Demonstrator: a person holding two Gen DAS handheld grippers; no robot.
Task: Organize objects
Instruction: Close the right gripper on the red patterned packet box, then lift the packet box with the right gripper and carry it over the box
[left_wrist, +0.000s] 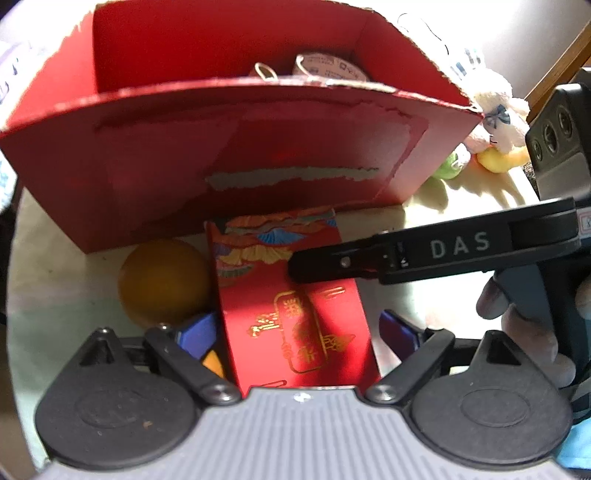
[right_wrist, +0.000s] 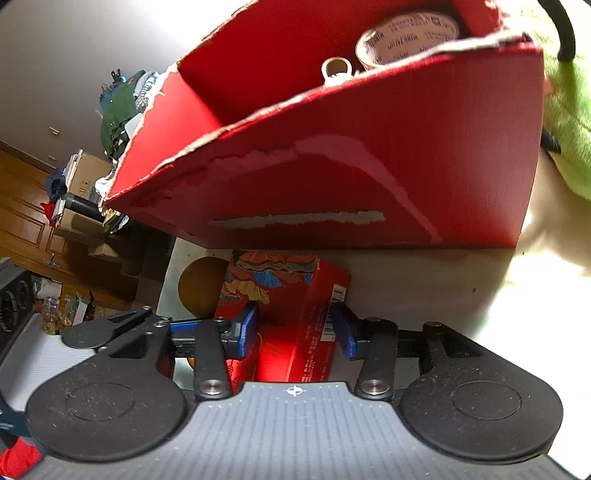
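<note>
Both grippers frame the small red packet (left_wrist: 295, 317), which lies on the pale tabletop (left_wrist: 436, 295) in the lower middle of each view. The left gripper (left_wrist: 299, 332) stands wide, its blue pads (left_wrist: 201, 332) clear of the packet on either side; the right gripper (right_wrist: 293, 328) has its pads just beside the packet's two edges, and whether they press on it cannot be told. In the left view the right gripper's black finger (left_wrist: 369, 258) reaches in from the right and lies across the packet's upper part. The step in hand looks like taking up the packet to put it away; the next move probably calls for a firm squeeze, then a lift over the near wall. An orange ball (left_wrist: 162, 280) sits just left of the packet, touching or nearly so. Behind both stands the open red box (left_wrist: 236, 155), its torn rim toward the cameras, with tape rolls (right_wrist: 406, 35) inside. Plush toys (left_wrist: 495, 122) lie at the upper right. Beyond, at the left of the right view, are wooden cabinets (right_wrist: 22, 206) and cluttered shelves.
</note>
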